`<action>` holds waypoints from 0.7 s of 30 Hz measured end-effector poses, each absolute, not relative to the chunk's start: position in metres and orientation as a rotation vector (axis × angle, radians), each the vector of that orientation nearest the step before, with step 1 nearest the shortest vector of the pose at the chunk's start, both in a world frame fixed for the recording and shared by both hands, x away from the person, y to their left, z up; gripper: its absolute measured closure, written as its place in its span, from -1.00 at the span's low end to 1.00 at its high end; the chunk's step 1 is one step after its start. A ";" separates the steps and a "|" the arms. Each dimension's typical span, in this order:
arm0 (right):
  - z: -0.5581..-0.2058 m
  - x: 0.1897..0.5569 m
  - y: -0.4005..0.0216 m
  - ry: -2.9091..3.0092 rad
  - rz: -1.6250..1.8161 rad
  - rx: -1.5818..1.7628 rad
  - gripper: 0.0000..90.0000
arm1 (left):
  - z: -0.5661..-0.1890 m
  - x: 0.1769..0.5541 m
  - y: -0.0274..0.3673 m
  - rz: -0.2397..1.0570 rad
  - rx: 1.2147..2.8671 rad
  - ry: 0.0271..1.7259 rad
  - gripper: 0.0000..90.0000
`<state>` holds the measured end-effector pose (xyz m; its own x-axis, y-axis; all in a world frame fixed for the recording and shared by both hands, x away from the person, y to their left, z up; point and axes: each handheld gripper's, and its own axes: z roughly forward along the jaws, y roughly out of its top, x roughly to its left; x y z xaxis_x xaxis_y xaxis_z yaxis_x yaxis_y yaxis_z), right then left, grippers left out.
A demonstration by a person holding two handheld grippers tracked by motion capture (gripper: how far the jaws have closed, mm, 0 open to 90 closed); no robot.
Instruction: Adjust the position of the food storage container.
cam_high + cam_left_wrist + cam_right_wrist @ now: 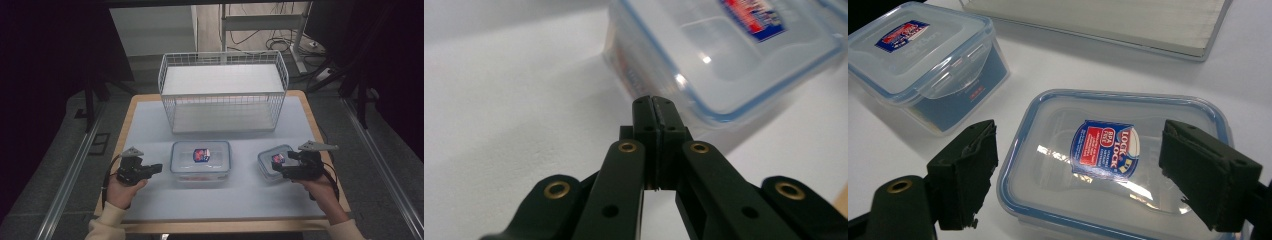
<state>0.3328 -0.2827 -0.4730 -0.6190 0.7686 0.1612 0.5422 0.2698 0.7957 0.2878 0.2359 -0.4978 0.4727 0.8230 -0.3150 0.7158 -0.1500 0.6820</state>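
Looking down at a white table (pixel 150 200) with two clear snap-lid tubs in front of a wire basket (pixel 223 90). Bigger container (pixel 200 160) sits dead centre, smaller container (pixel 274 162) off to the right, well apart from it.

Right gripper (pixel 1078 175) spread wide, jaws straddling the small tub's lid from above, one on each long side, not touching yet. Left gripper (pixel 654 107) pinched fully closed on nothing, tips parked just beside the big tub's near corner.

Handling guess: both look empty or near enough, so probably light. Rigid plastic, won't squash, but glossy and slick, so likely to skate on the table or slip out of a lazy pinch. Best bet seems squeezing across the short width down on the walls under the blue-edged rim, not on the lid flaps, which could pop open. Sticker (pixel 1104 150) on the lid marks the middle nicely for centring.
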 end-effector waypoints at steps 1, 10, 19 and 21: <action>-0.473 0.333 -0.283 2.285 1.270 1.211 -0.65 | -0.502 0.293 0.234 0.155 1.909 1.290 1.00; -0.473 0.333 -0.282 2.284 1.275 1.210 -0.65 | -0.509 0.306 0.224 0.118 1.925 1.283 1.00; -0.472 0.332 -0.280 2.290 1.277 1.205 -0.65 | -0.516 0.314 0.213 0.107 1.956 1.304 1.00; -0.472 0.332 -0.279 2.291 1.282 1.200 -0.65 | -0.516 0.316 0.212 0.101 1.955 1.301 1.00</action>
<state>0.3320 -0.2793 -0.4717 -0.6273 0.7615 0.1631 0.5374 0.2716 0.7984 0.3158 0.2118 -0.5159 0.4753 0.8144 -0.3329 0.7535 -0.1815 0.6319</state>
